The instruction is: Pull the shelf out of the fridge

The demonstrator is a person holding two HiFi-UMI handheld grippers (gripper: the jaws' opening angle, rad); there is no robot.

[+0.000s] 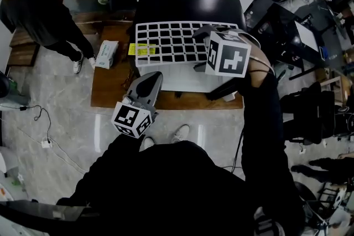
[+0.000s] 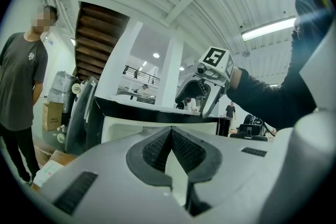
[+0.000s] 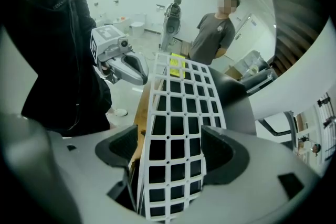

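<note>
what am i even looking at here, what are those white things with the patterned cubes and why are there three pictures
A person holds a two-jaw tool in each hand, and the patterned cubes are part of those tools. The head view looks down from a camera on the person's head. The other two views come from cameras riding on each tool.

The left hand-held gripper is shut and empty. The right hand-held gripper has its jaws apart, with the white grid shelf between them, seemingly not clamped. The shelf appears to rest on top of the small black-topped fridge, which stands on a wooden platform. A bystander stands nearby.
</note>
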